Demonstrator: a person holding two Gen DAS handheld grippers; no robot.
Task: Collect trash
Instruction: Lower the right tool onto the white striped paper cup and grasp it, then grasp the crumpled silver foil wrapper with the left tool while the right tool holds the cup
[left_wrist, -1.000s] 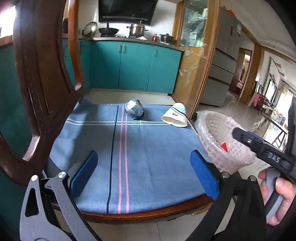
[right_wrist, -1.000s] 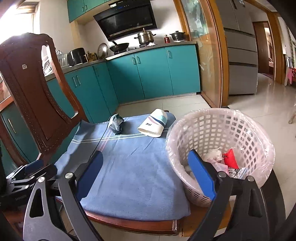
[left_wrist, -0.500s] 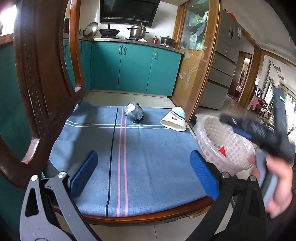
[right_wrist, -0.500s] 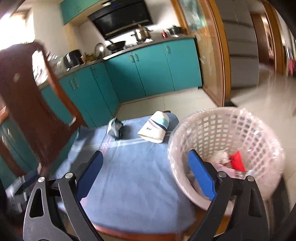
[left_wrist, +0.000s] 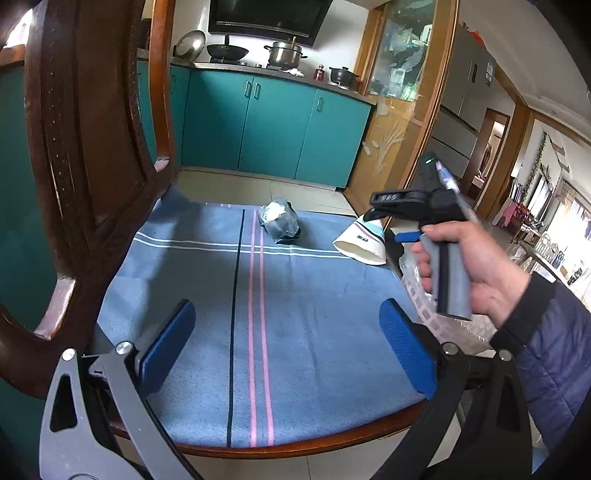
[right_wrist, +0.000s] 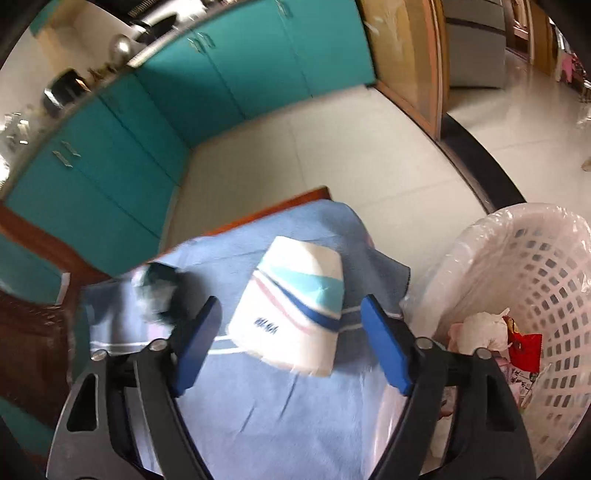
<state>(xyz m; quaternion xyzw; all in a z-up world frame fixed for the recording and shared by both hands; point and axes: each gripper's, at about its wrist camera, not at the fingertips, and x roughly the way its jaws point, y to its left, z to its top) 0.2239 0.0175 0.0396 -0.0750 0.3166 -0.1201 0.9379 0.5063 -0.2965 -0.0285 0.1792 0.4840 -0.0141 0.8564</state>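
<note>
A white paper cup (right_wrist: 291, 306) with blue and teal stripes lies on its side on the blue cloth (right_wrist: 258, 413); it also shows in the left wrist view (left_wrist: 364, 242). My right gripper (right_wrist: 291, 345) is open, its jaws on either side of the cup, not touching it. A crumpled dark and silver wrapper (left_wrist: 279, 220) lies further left on the cloth (left_wrist: 295, 314), blurred in the right wrist view (right_wrist: 159, 291). My left gripper (left_wrist: 288, 349) is open and empty over the near part of the cloth. The white lined basket (right_wrist: 532, 314) holds trash at the right.
A dark wooden chair back (left_wrist: 85, 155) rises close on my left. The cloth covers a wooden seat whose rim (left_wrist: 295, 446) shows at the front. Teal kitchen cabinets (left_wrist: 266, 122) stand behind, across a tiled floor (right_wrist: 332, 155).
My right gripper has moved forward and down over the cloth to the paper cup, which now sits between its open jaws. The left gripper has barely moved.
</note>
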